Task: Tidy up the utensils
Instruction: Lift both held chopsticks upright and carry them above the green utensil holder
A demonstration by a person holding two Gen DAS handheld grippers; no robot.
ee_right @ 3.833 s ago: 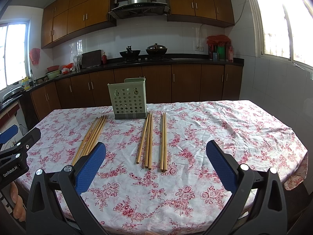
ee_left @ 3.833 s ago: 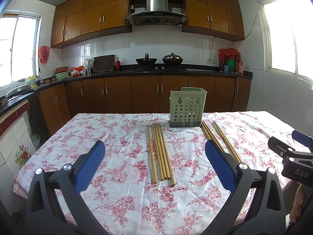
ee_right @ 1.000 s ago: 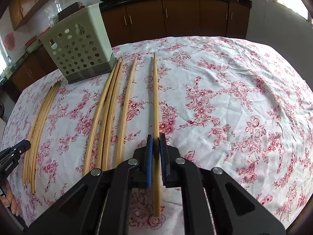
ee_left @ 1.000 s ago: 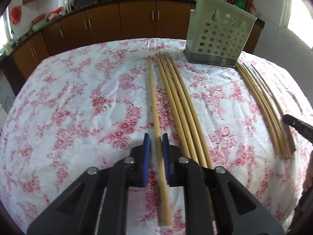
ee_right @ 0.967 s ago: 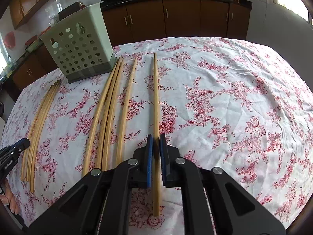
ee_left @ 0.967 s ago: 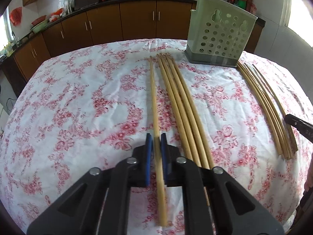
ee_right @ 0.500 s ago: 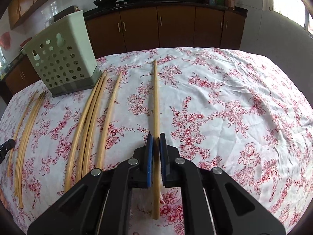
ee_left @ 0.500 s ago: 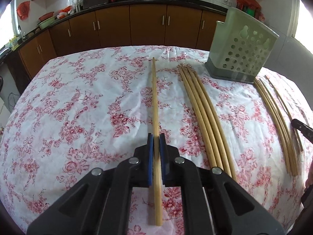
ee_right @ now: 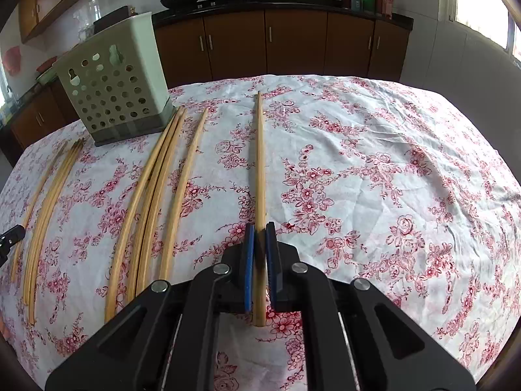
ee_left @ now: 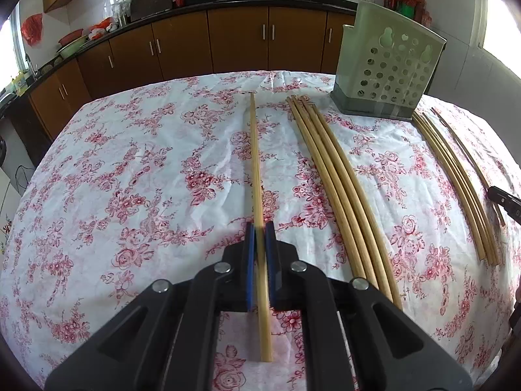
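Left gripper (ee_left: 260,244) clamped on one chopstick (ee_left: 256,176), right gripper (ee_right: 260,244) clamped on another chopstick (ee_right: 259,163), both pinched near the butt end. Remaining sticks lie on the tablecloth (ee_left: 130,169) beside the holder (ee_left: 386,65). Light, stiff, smooth bamboo, so likely to pivot; I'd grip nearer mid-length.

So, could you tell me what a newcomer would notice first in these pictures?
Each hand-held gripper is shut on one chopstick: the left hand-held gripper on the left chopstick, the right hand-held gripper on the right chopstick. A green perforated utensil holder stands at the far edge of the floral tablecloth, loose chopsticks beside it.
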